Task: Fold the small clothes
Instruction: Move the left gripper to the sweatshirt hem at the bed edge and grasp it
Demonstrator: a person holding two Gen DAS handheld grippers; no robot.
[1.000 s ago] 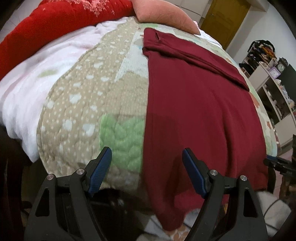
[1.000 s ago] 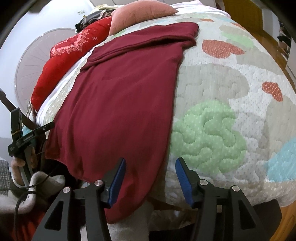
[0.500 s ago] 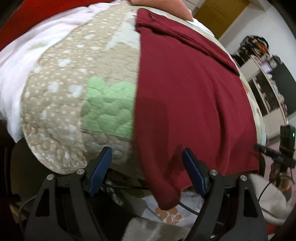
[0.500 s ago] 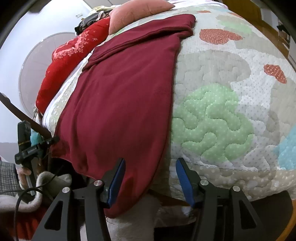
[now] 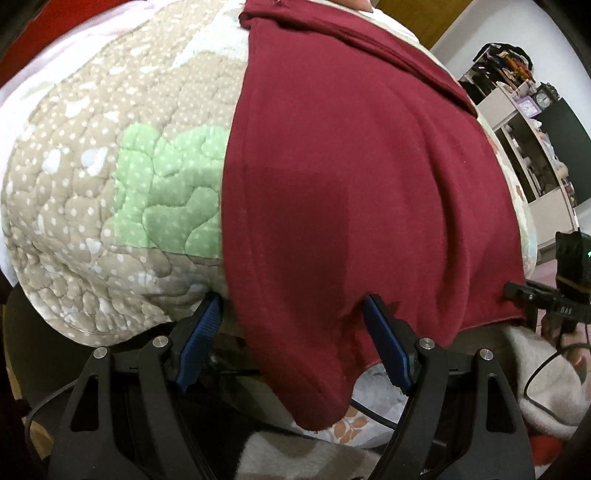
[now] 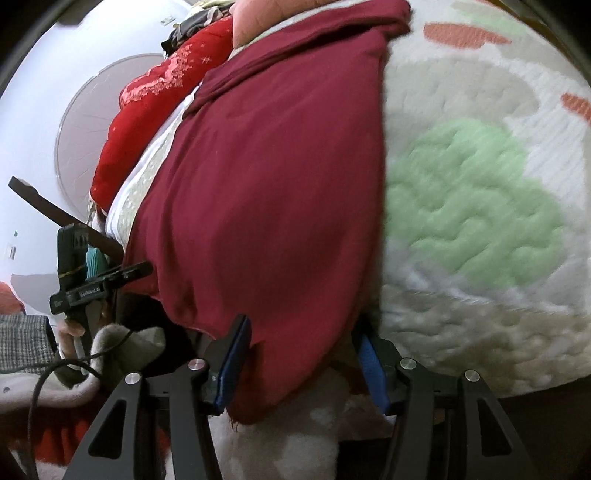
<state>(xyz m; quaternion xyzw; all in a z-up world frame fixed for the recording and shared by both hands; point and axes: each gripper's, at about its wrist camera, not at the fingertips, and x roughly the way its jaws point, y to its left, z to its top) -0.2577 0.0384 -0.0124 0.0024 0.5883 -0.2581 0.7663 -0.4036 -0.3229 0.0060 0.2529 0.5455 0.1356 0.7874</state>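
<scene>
A dark red garment (image 5: 354,177) lies spread flat on a quilt (image 5: 110,192) that covers a bed, its near hem draped over the bed's near edge and hanging down. In the left wrist view the garment fills the frame from 12 o'clock down to 6 o'clock, and its lowest hanging corner drops between the two blue pads of the left gripper (image 5: 291,332). Those jaws stand wide apart; the pad at 7 o'clock sits just beside the garment's left edge against the quilt, and the pad at 5 o'clock is at the cloth's surface, though whether it presses in cannot be told. The cloth is not pinched. In the right wrist view the garment (image 6: 273,184) runs from 12 o'clock to 6 o'clock, left of centre, and its other hanging corner falls between the pads of the right gripper (image 6: 303,354). These jaws are partly open, one pad on each side of the cloth, not clamped on it; this view is blurred. The far end of the garment shows a folded band. Beyond it lie a bright red blanket (image 6: 147,110) at 10 o'clock and a pink pillow (image 6: 266,18) at 12 o'clock. The quilt carries green patches (image 6: 469,206). Shelves (image 5: 532,147) stand at 3 o'clock in the left view.
</scene>
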